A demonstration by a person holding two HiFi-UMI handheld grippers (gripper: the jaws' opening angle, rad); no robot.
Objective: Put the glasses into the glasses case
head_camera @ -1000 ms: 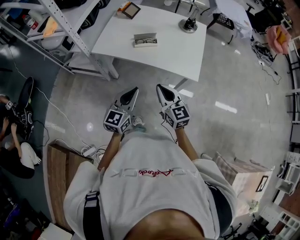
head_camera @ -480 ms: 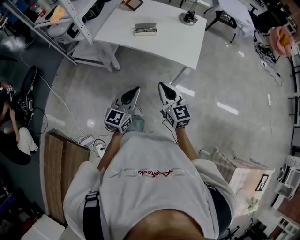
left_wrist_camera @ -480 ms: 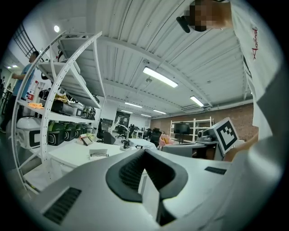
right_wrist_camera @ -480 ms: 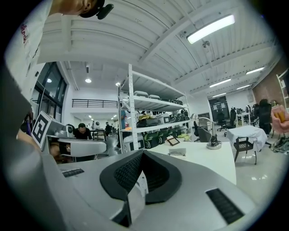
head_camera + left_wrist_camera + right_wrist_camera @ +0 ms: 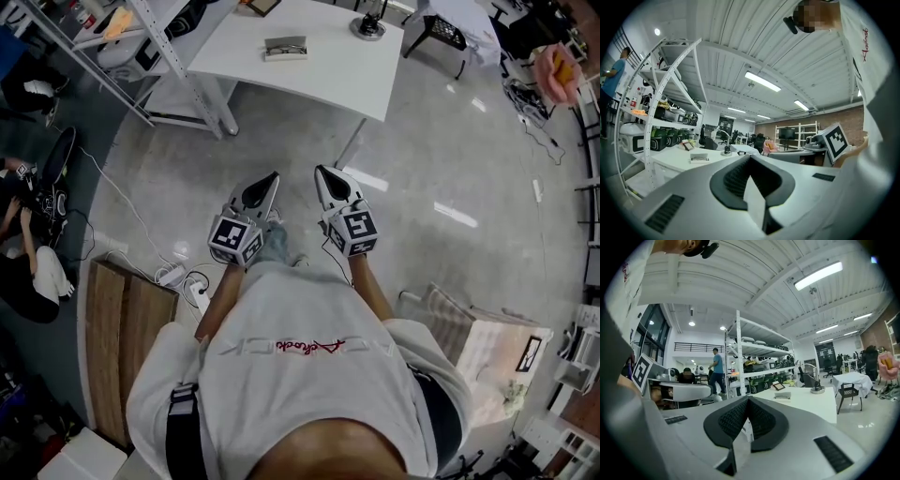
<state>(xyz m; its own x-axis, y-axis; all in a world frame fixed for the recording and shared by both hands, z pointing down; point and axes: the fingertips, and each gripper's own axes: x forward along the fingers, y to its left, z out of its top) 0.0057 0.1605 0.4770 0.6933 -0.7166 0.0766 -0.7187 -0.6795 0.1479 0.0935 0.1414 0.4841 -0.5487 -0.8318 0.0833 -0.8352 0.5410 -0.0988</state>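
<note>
The glasses case point(image 5: 285, 47) lies open on the white table point(image 5: 328, 70) far ahead at the top of the head view; something dark, probably the glasses, lies inside it, too small to be sure. The case point(image 5: 699, 158) is tiny in the left gripper view, and the case point(image 5: 783, 394) is just as distant in the right gripper view. My left gripper point(image 5: 268, 180) and right gripper point(image 5: 322, 173) are held side by side in front of my chest, above the floor and well short of the table. Both point level, are shut, and hold nothing.
A metal shelving rack point(image 5: 141, 42) stands left of the table, with a round lamp base point(image 5: 367, 26) and a small frame point(image 5: 262, 6) on the tabletop. A wooden bench point(image 5: 117, 347) and cables point(image 5: 183, 281) lie at my left, boxes point(image 5: 492, 356) at my right. A person point(image 5: 23, 272) sits far left.
The table and case have slid toward the top of the head view and look smaller, so I stand farther from them. Both grippers keep their place before me and stay shut.
</note>
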